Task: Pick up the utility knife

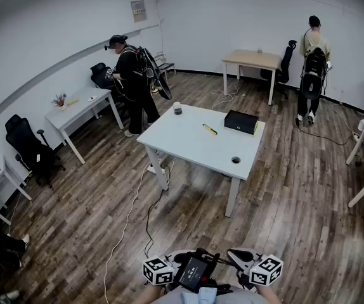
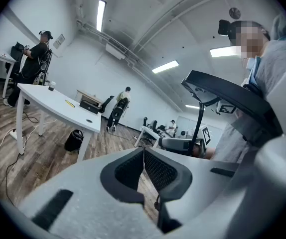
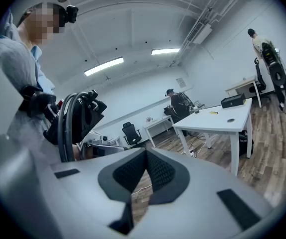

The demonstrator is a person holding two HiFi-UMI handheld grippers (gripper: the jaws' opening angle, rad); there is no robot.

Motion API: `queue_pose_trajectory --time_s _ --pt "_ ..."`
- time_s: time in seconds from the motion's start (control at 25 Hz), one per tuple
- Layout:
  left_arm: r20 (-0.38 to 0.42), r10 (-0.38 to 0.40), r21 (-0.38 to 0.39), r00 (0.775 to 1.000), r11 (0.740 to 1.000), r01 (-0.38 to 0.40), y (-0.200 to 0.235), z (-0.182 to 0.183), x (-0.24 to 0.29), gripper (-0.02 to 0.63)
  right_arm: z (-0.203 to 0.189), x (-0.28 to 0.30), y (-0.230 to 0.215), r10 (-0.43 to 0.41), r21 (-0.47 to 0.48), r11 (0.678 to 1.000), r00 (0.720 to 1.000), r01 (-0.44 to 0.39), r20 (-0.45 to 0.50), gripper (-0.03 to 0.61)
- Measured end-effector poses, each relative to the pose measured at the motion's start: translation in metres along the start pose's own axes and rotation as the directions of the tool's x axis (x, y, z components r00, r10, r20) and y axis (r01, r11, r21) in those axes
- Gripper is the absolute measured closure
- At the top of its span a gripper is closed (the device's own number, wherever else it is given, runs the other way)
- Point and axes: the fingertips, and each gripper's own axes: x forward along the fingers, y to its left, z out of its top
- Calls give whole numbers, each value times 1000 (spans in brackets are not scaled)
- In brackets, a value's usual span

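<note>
The yellow utility knife (image 1: 209, 129) lies on the white table (image 1: 188, 145) in the middle of the room, between a small cup (image 1: 177, 109) and a black box (image 1: 241, 121). It also shows as a small yellow sliver, the knife (image 2: 70, 103) in the left gripper view and the knife (image 3: 213, 112) in the right gripper view. Both grippers are held close to my body at the bottom of the head view, far from the table. My left gripper (image 2: 144, 152) is shut with nothing in it. My right gripper (image 3: 146, 152) is shut and empty too.
Bare wooden floor (image 1: 188, 227) with a white cable (image 1: 126, 223) lies between me and the table. A black bin (image 2: 73, 140) stands under the table. One person (image 1: 133, 81) stands by the table's far left, another person (image 1: 312, 59) at the back right. Desks and office chairs line the walls.
</note>
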Motion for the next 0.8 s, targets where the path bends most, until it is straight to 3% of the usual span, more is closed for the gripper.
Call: queue_pose_trajectory --time_s 0.52,0.8 --pt "-7 -10 -9 1000 1000 10 -3 -3 4 595 -3 -4 -1 -3 10 1000 1000 3 -4 551" --pt "-17 -19 -2 1000 1000 19 -7 -5 3 595 3 -8 3 17 40 999 998 -19 56 549"
